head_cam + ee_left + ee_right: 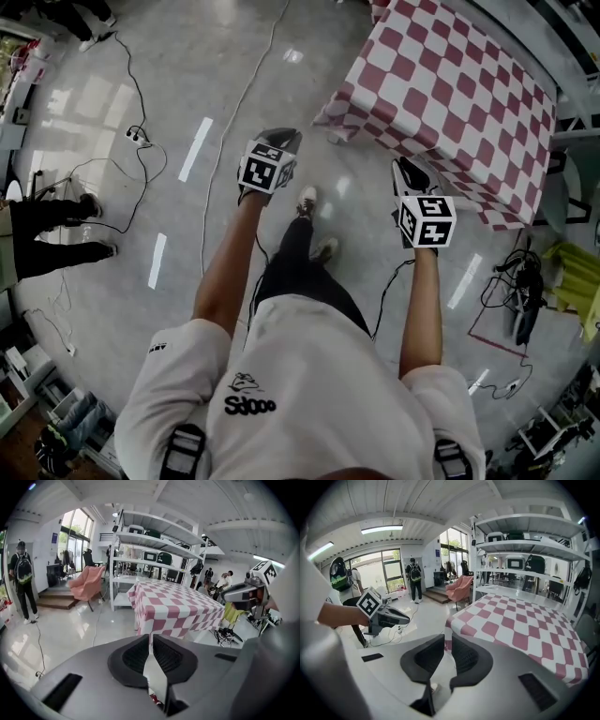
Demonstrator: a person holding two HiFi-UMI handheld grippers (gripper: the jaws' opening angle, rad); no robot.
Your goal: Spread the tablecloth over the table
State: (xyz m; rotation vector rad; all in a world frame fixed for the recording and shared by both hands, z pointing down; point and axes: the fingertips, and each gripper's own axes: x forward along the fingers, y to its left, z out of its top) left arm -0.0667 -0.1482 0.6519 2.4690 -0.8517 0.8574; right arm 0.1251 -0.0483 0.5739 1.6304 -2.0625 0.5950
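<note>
A red-and-white checked tablecloth [450, 84] lies spread over the table at the upper right of the head view, hanging down its near side. It also fills the middle of the left gripper view as a draped tablecloth [178, 606] and the right of the right gripper view as a flat tablecloth [525, 625]. My left gripper [281, 139] hovers over the floor, left of the table's near corner. My right gripper [410, 169] hangs just short of the cloth's near edge. The left gripper [151, 637] and the right gripper [447, 639] each show a narrow gap with nothing in it.
A person in dark clothes [56, 234] stands at the left. Cables [141, 141] run across the glossy floor. White shelving [154, 550] and a pink chair [89, 581] stand behind the table. Yellow items [572, 281] and more cables lie at the right.
</note>
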